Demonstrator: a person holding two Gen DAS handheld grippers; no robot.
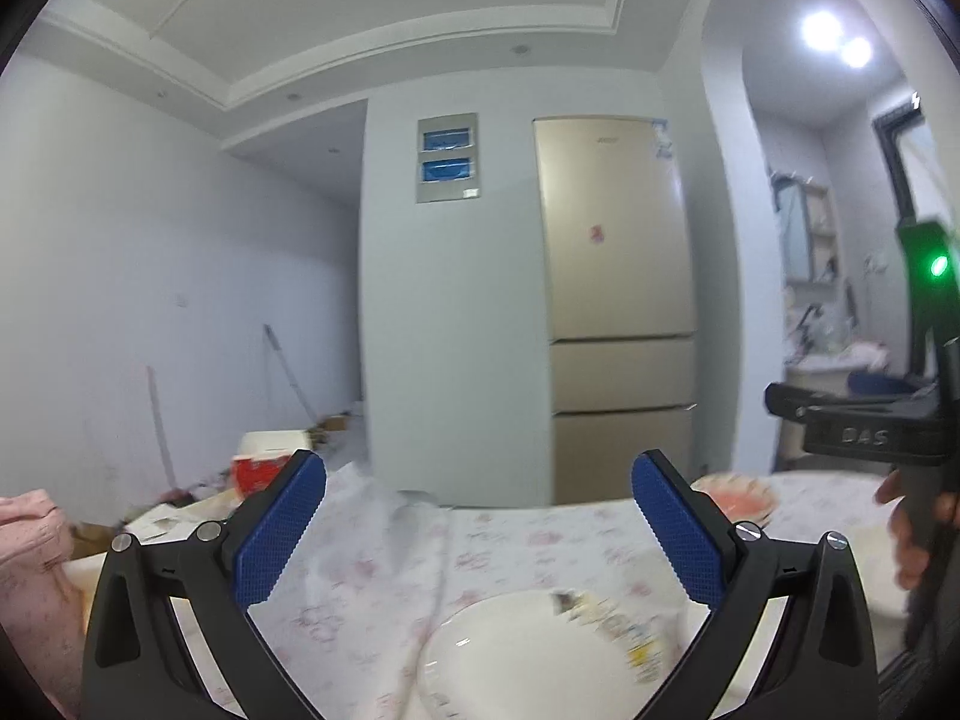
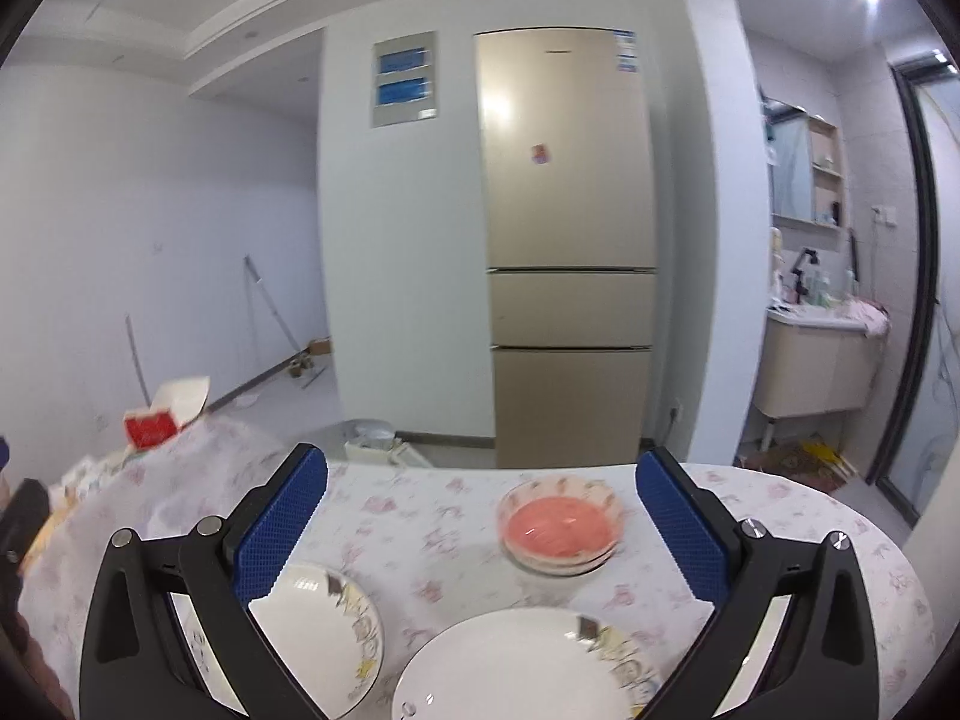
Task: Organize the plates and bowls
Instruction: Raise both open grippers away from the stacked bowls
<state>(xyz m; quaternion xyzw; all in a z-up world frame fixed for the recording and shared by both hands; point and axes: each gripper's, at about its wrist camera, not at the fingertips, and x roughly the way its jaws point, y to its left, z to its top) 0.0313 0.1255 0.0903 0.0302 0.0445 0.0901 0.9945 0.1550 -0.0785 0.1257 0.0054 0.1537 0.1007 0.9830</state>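
Left wrist view. Left gripper (image 1: 477, 531) spread wide, blue pads (image 1: 279, 531) well apart, nothing between them. It hangs above a table (image 1: 372, 588) under a pale floral cloth. One white plate (image 1: 528, 654) with a printed pattern on its right rim lies on the cloth low in the frame, between the two fingers and slightly right of centre. Picture is blurred here. A pink bowl (image 1: 741, 495) sits farther back at the right, partly hidden behind the right-hand pad. The right gripper (image 1: 870, 420) shows at the right edge as a black body with a green light; its fingers are out of frame in this view. Red-and-white box (image 1: 264, 462) at far left of the table. Gold fridge (image 1: 615, 312) against the back wall.

Right wrist view. Right gripper (image 2: 480, 531) also spread wide and holding nothing. Two white plates on the cloth-covered table (image 2: 432, 510): a nearer plate (image 2: 522, 666) bottom centre with pattern on its right rim, and a second plate (image 2: 324, 630) to its left, partly behind the left-hand pad (image 2: 279, 531). The two plates lie near each other; whether they touch is unclear. Pink bowl (image 2: 561, 525) stands farther back, apart from both plates; it looks like a stack of bowls, too soft to be sure. Red-and-white box (image 2: 165, 414) at far left. Fridge (image 2: 570, 252) behind; a washbasin cabinet (image 2: 816, 372) through the doorway at right.
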